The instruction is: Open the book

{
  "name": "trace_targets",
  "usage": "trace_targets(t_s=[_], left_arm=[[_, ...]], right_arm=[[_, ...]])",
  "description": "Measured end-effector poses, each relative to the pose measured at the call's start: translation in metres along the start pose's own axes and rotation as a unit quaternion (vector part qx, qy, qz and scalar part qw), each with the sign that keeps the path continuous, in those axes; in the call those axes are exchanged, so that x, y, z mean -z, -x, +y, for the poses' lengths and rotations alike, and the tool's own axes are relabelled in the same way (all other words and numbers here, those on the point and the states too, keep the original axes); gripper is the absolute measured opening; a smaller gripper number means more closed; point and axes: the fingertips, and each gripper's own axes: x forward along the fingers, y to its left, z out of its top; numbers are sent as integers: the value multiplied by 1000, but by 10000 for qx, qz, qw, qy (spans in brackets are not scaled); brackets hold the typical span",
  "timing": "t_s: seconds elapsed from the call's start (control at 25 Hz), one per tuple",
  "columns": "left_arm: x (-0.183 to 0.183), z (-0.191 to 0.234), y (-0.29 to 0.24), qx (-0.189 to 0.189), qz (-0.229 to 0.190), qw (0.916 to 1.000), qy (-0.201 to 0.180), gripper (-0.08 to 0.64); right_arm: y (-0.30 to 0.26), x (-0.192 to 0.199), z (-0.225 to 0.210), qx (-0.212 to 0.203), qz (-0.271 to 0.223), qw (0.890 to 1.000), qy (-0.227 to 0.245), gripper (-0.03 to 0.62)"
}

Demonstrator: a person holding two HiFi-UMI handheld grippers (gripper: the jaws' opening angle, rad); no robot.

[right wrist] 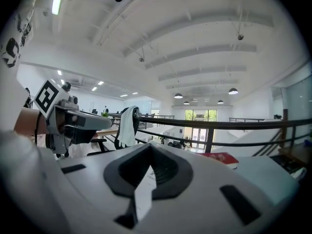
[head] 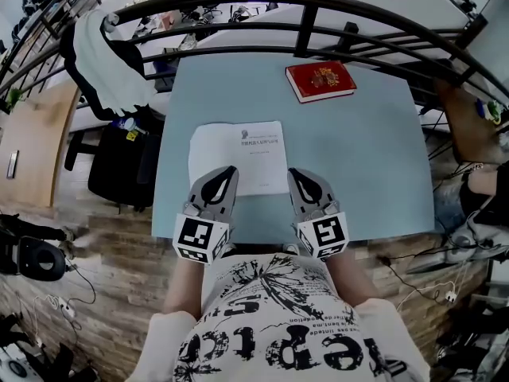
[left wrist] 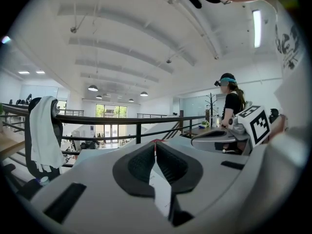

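A white closed booklet (head: 237,157) with a small printed title lies in the middle of the pale blue table (head: 374,157). A red book (head: 320,80) lies at the far right, also showing in the right gripper view as a red book (right wrist: 222,158). My left gripper (head: 231,170) hovers over the booklet's near edge, jaws shut and holding nothing. My right gripper (head: 293,173) is level with it, just off the booklet's near right corner, also shut and holding nothing. In both gripper views the white booklet (left wrist: 161,191) (right wrist: 141,196) shows through the hollow behind the joined tips (left wrist: 155,143) (right wrist: 148,145).
A black railing (head: 318,10) curves round the table's far side. A chair draped with a white garment (head: 107,58) stands at the far left. The table's near edge (head: 262,241) is right under the grippers. A person (left wrist: 231,104) stands in the distance.
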Motion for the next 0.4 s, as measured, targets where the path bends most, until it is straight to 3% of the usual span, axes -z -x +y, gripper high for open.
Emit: trace_targets(t_s=[0.4], left_arm=[[6, -5, -8, 25, 31, 10000, 85, 25]], right_arm=[[1, 2, -7, 82, 46, 9999, -61, 9]])
